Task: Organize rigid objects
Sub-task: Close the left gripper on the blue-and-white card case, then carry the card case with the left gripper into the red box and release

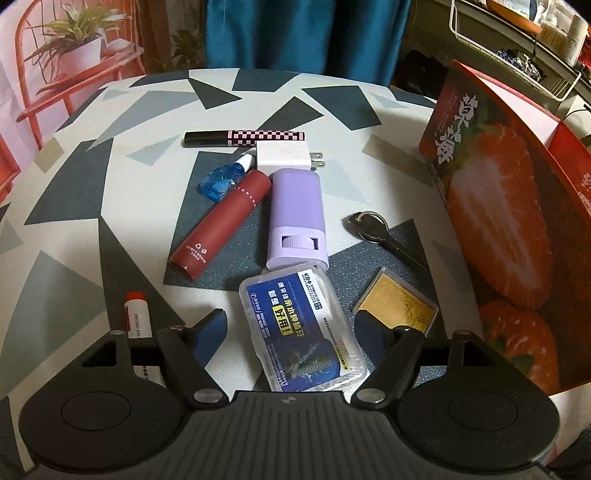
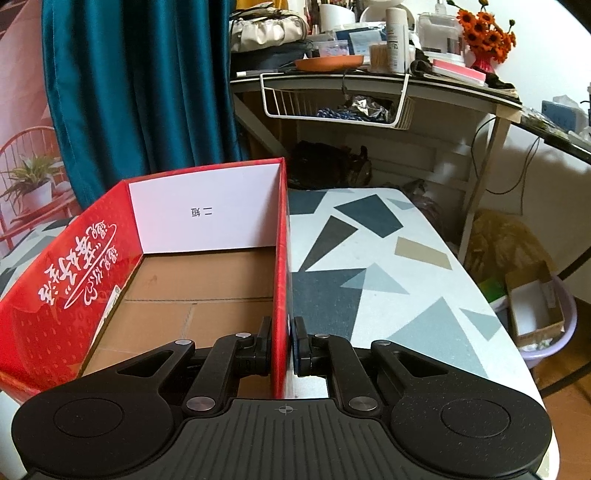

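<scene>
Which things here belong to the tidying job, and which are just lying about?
Job:
red box, pinched by the right tongs
floss case, between the open left tongs
purple case
maroon tube
checked pen
charger plug
key

Lying about:
wire basket
orange flowers
curtain

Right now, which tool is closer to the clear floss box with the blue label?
The left tool. Its open fingers sit on either side of the floss box. The right tool is off clamping the red box's wall.
</scene>
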{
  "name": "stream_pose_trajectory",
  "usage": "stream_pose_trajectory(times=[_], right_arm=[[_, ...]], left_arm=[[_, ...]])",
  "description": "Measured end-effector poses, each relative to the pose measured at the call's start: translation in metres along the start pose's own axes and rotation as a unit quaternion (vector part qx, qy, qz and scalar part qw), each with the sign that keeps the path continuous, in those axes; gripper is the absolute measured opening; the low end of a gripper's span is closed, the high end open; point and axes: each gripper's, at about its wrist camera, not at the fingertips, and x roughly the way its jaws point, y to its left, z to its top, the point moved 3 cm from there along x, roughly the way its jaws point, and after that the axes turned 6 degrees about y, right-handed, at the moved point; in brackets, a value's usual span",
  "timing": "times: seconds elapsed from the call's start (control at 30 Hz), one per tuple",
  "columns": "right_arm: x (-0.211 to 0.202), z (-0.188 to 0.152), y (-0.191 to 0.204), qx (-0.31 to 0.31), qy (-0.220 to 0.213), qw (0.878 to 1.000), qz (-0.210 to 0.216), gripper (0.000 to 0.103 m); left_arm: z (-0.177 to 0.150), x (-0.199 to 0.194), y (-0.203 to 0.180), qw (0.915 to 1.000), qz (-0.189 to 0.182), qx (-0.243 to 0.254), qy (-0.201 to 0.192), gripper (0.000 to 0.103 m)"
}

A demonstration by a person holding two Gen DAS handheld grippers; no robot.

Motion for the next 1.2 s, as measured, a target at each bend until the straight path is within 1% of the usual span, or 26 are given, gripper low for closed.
stream_pose_trajectory(times=[0.17,0.33,0.47,0.6,0.77,0.9,1.03,1.2], right_arm=[[0.0,-0.001,0.0,0.005,-0.002,1.0,0.001,0.009],[0.001,-0.001,0.001,0.005,-0.003,1.0,0.0,0.009],[0.001,-0.002,0.001,0.007,-0.005,1.0,0.001,0.009],[0.0,-0.003,0.0,0.01,-0.008,1.0,0.002,0.009],[0.0,-0.003,0.0,0.01,-0.008,1.0,0.001,0.009],[0.0,-0.003,0.0,0.01,-0.008,1.0,0.001,0.009],[0.0,-0.003,0.0,0.01,-0.008,1.0,0.001,0.009],[0.0,-0.003,0.0,0.01,-0.008,1.0,0.001,0.009]], left_arm=[[-0.001,0.001,-0.005,0.9999,0.008,0.012,-0.005,0.075],[-0.003,0.0,-0.006,0.9997,-0.001,0.019,-0.013,0.062],[-0.002,-0.003,-0.004,0.9995,-0.005,0.021,-0.023,0.057],[0.003,-0.01,-0.001,0.999,-0.001,0.022,-0.04,0.057],[0.008,-0.013,0.0,0.9987,-0.001,0.026,-0.045,0.057],[0.014,-0.022,-0.003,0.9971,0.002,0.045,-0.061,0.057],[0.027,-0.036,-0.009,0.9939,0.001,0.076,-0.08,0.057],[0.053,-0.053,-0.025,0.9874,-0.029,0.11,-0.11,0.057]])
